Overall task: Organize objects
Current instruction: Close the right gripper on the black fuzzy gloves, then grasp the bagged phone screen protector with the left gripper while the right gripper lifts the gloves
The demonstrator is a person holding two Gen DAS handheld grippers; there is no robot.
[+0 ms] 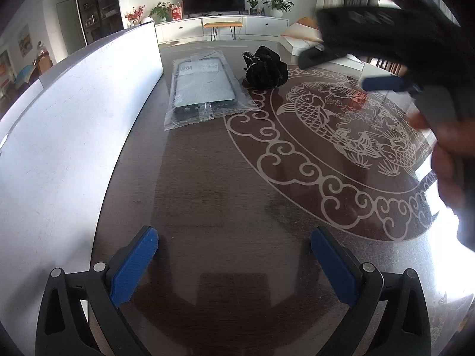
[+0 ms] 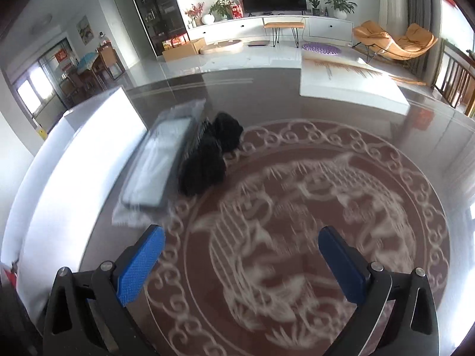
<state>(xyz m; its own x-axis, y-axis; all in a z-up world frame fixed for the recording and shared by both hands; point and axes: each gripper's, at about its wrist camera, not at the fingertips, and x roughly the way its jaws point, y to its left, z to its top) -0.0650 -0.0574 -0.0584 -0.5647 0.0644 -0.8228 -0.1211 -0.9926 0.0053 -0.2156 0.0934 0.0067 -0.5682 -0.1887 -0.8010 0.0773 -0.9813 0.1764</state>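
Observation:
A phone case sealed in a clear plastic bag (image 1: pixel 204 89) (image 2: pixel 160 166) lies on the dark glass table (image 1: pixel 207 192) beside a long white box (image 1: pixel 74 118) (image 2: pixel 74 163). Just right of it sits a crumpled black fabric item (image 1: pixel 265 68) (image 2: pixel 207 154). My left gripper (image 1: pixel 234 237) is open and holds nothing, low over the table, well short of the bag. My right gripper (image 2: pixel 242 237) is also open with nothing in it, above the table's white fish pattern (image 2: pixel 297 222). In the left wrist view, one blue finger (image 1: pixel 383 83) of the right gripper and the person's hand (image 1: pixel 445 154) show at the right.
A second white box (image 2: pixel 350 83) lies at the table's far right. Beyond the table are a TV cabinet (image 2: pixel 282 26), a wooden stool (image 2: pixel 285 25), an orange lounge chair (image 2: pixel 392 41) and potted plants. The right wrist view is motion-blurred.

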